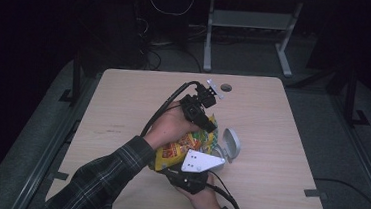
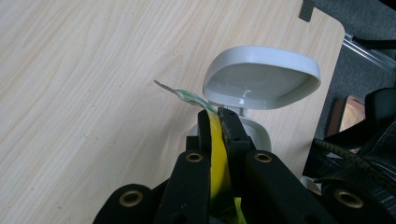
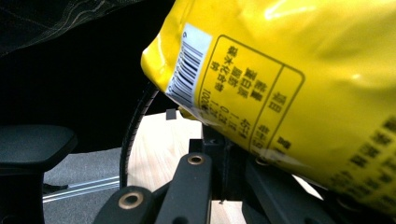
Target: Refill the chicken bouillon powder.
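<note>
Surface (image 1: 123,104) is open left and far right — the hinged grey container (image 1: 231,144) blocks passage beside the yellow bag (image 1: 182,147).

A person's left sleeve (image 1: 105,176), dark plaid with pale lines, enters from the lower left of the frame. Each hand carries a black claw with brass-coloured rivets: left claw (image 1: 207,124), right claw (image 1: 188,177), topped by a grey three-cornered plate, black cables trailing.

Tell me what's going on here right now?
A person holds a yellow snack bag above the table with both grippers. The left gripper is clamped on the bag's edge. The right gripper holds the bag from beneath; its jaws are hidden. A grey device with its lid up stands just beyond.
</note>
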